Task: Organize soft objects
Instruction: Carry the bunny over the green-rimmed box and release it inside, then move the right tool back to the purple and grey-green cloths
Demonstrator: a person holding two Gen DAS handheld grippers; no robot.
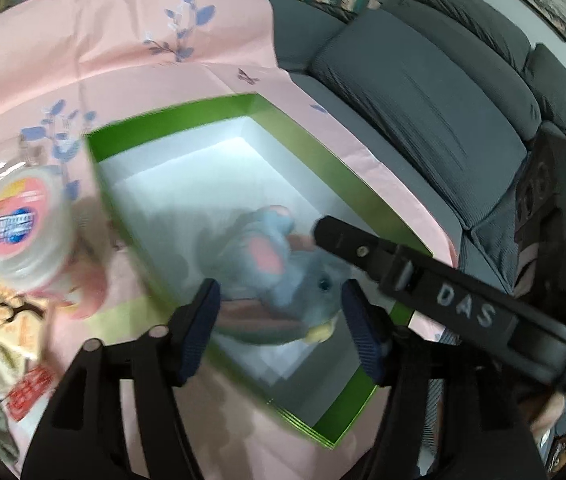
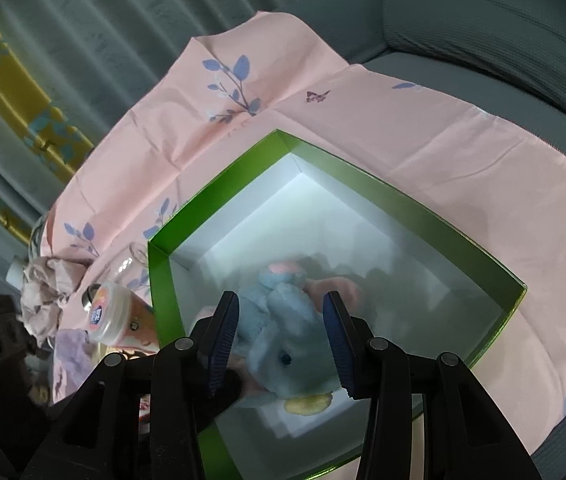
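Left gripper (image 1: 279, 320) open, right gripper (image 2: 281, 344) gripping one plush elephant (image 2: 283, 336), one green box (image 2: 423, 208).

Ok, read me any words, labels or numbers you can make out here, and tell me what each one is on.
"DAS": white letters on the right gripper, along its black body.
Round pink and blue label on the jar lid: print too blurred to read.
Red patterned packet: too blurred to read.
Plush elephant and green box: no text.
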